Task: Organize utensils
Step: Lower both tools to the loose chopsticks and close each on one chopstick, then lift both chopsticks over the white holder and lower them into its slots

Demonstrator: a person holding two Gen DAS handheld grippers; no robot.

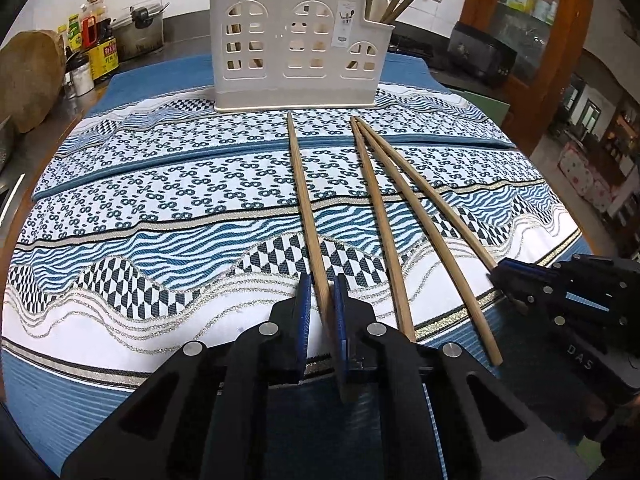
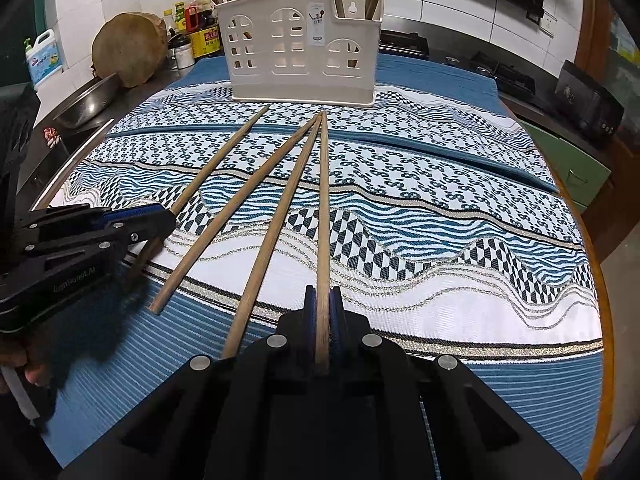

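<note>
Several wooden chopsticks lie on the patterned blue-and-white cloth (image 1: 160,184), pointing toward a cream utensil holder (image 1: 296,44) at the far edge, which also shows in the right wrist view (image 2: 304,48). My left gripper (image 1: 322,292) straddles the leftmost chopstick (image 1: 304,192), its blue pads a little apart from the wood. My right gripper (image 2: 322,300) is shut on the rightmost chopstick (image 2: 323,208) near its thick end. Two more chopsticks (image 2: 256,208) lie between them. Several chopsticks stand in the holder.
A round wooden block (image 2: 130,50), sauce bottles (image 2: 200,20), a steel bowl (image 2: 86,104) and a pot (image 1: 140,36) stand at the far left. A dark appliance (image 2: 588,100) sits at the right. The table's wooden rim (image 2: 600,280) curves along the right.
</note>
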